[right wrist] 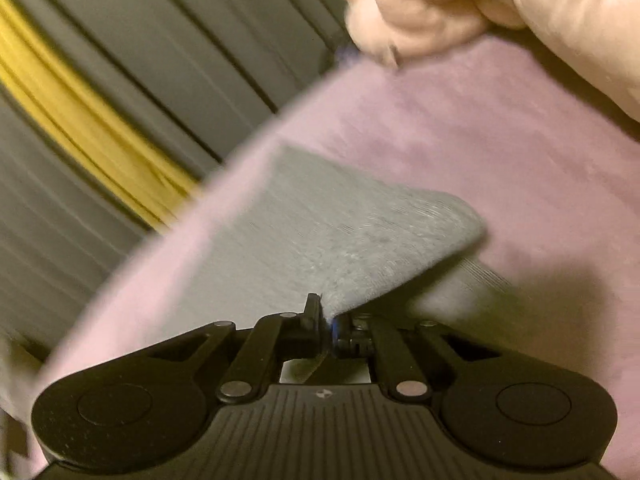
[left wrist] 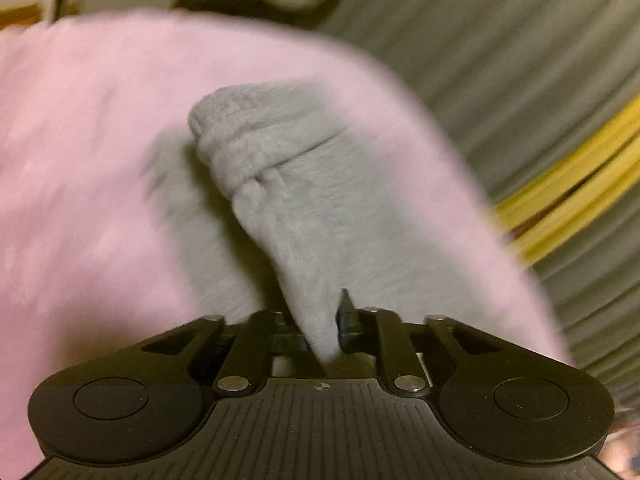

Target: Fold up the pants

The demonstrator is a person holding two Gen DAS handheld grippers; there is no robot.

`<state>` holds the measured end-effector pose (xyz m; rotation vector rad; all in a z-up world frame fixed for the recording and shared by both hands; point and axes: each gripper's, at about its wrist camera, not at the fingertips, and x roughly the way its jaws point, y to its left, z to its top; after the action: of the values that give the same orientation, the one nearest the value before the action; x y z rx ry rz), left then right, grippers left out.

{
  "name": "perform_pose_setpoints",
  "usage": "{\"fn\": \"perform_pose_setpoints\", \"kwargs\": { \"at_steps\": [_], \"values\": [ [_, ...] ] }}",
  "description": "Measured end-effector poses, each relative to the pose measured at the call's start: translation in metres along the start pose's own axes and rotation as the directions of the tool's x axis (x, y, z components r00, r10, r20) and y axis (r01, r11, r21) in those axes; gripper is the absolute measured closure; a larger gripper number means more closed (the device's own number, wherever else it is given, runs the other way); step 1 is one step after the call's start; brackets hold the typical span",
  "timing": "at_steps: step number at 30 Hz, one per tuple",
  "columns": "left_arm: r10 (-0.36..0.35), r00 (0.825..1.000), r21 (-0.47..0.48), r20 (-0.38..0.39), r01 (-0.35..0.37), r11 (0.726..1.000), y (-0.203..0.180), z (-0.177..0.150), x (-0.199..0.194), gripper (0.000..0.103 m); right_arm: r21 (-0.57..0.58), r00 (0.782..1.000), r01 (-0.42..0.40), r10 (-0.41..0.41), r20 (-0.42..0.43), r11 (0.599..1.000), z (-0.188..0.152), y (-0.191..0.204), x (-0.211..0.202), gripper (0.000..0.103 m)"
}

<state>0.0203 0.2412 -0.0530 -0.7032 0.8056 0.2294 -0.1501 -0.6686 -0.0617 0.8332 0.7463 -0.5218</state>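
Now I have both grippers, left gripper [left wrist: 320, 332] and right gripper [right wrist: 330, 326], clamped on the grey pants [left wrist: 304, 184], which stretch ahead of each along the pink bedcover's [left wrist: 80, 160] edge.

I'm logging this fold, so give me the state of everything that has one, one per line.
Left tool: shut on pants.
Right tool: shut on pants.
Pants: grey, lifted at both pinched points, bunched and creased, partly resting on the cover.
Cover: pink, spread flat under the pants.

Dim warm light, heavy motion blur, fisheye-bent edges, dark corners, soft shadows in both views
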Motion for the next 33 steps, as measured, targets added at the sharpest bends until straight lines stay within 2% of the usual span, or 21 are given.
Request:
{"fn": "perform_pose_setpoints", "kwargs": {
  "at_steps": [1,3,4,6,7,9,11,12,14,16,17,19,21,23,24,25,26,27,29,31,33],
  "values": [
    [-0.013,1.000,-0.010,0.021,0.013,1.000,0.005,-0.006,0.000,0.084,-0.009,0.995,0.075,-0.075,-0.065,0.997,-0.002,-0.005,0.012,0.096],
    [-0.019,0.999,-0.034,0.051,0.021,0.999,0.005,-0.009,-0.012,0.077,0.058,0.990,0.128,-0.124,-0.062,0.990,-0.002,-0.018,0.006,0.096],
    [0.002,0.998,-0.043,0.065,0.001,0.999,0.005,-0.008,-0.030,0.065,0.068,0.988,0.153,-0.150,-0.039,0.986,0.001,-0.021,0.000,0.096],
    [0.086,0.985,-0.052,0.151,-0.079,0.996,-0.003,-0.009,-0.056,0.026,0.010,0.967,0.256,-0.256,-0.013,0.967,0.006,-0.017,-0.009,0.096],
    [0.157,0.966,-0.052,0.206,-0.149,0.987,-0.014,-0.005,-0.068,0.007,-0.044,0.937,0.350,-0.349,0.015,0.936,0.008,-0.011,-0.013,0.093],
    [0.245,0.902,-0.006,0.356,-0.259,0.966,-0.035,-0.010,-0.094,0.007,-0.115,0.856,0.513,-0.498,0.139,0.850,0.009,0.005,-0.024,0.085],
    [0.201,0.870,0.094,0.451,-0.270,0.958,-0.061,-0.019,-0.109,0.007,-0.109,0.808,0.560,-0.513,0.291,0.821,0.004,0.024,-0.038,0.074],
    [0.137,0.875,0.163,0.465,-0.237,0.958,-0.079,-0.027,-0.109,0.006,-0.096,0.809,0.532,-0.471,0.353,0.841,-0.001,0.037,-0.043,0.073],
    [-0.004,0.920,0.310,0.391,-0.128,0.942,-0.115,-0.040,-0.096,0.003,-0.158,0.864,0.400,-0.314,0.395,0.903,-0.017,0.071,-0.039,0.070],
    [-0.092,0.952,0.419,0.293,-0.041,0.907,-0.152,-0.061,-0.070,0.003,-0.336,0.940,0.232,-0.121,0.320,0.913,-0.045,0.121,-0.018,0.055],
    [-0.125,0.963,0.483,0.239,-0.006,0.876,-0.173,-0.075,-0.054,0.003,-0.450,0.972,0.127,-0.022,0.232,0.884,-0.064,0.150,-0.003,0.047],
    [-0.143,0.975,0.589,0.169,0.017,0.808,-0.205,-0.104,-0.026,0.003,-0.640,0.988,-0.081,0.148,0.051,0.764,-0.109,0.201,0.019,0.044],
    [-0.141,0.980,0.691,0.143,0.003,0.723,-0.225,-0.136,-0.004,0.003,-0.785,0.962,-0.232,0.257,-0.097,0.575,-0.157,0.238,0.034,0.035],
    [-0.049,0.986,0.772,0.161,-0.095,0.629,-0.232,-0.157,0.022,0.003,-0.870,0.956,-0.216,0.276,-0.097,0.444,-0.190,0.252,0.045,0.022],
    [0.006,0.984,0.789,0.177,-0.145,0.596,-0.231,-0.165,0.033,0.002,-0.889,0.964,-0.187,0.250,-0.086,0.417,-0.198,0.252,0.055,0.021],
    [0.009,0.985,0.788,0.171,-0.143,0.599,-0.223,-0.164,0.041,0.002,-0.890,0.977,-0.165,0.194,-0.088,0.426,-0.197,0.248,0.068,0.020],
    [-0.006,0.988,0.754,0.156,-0.115,0.647,-0.215,-0.154,0.038,0.002,-0.869,0.981,-0.168,0.164,-0.102,0.466,-0.191,0.240,0.076,0.015],
    [0.022,0.985,0.675,0.169,-0.132,0.725,-0.204,-0.139,0.036,0.002,-0.841,0.979,-0.180,0.178,-0.102,0.511,-0.179,0.229,0.077,0.015],
    [0.128,0.968,0.518,0.216,-0.225,0.826,-0.179,-0.117,0.021,0.002,-0.808,0.995,-0.078,0.100,-0.024,0.583,-0.146,0.212,0.080,0.014],
    [0.177,0.958,0.360,0.228,-0.251,0.898,-0.154,-0.095,0.016,0.003,-0.662,0.999,0.048,-0.028,0.040,0.748,-0.097,0.175,0.082,0.014],
    [0.148,0.959,0.246,0.243,-0.209,0.947,-0.136,-0.084,0.001,0.003,-0.456,0.990,0.144,-0.132,0.058,0.878,-0.055,0.129,0.071,0.028]
  ]
}}
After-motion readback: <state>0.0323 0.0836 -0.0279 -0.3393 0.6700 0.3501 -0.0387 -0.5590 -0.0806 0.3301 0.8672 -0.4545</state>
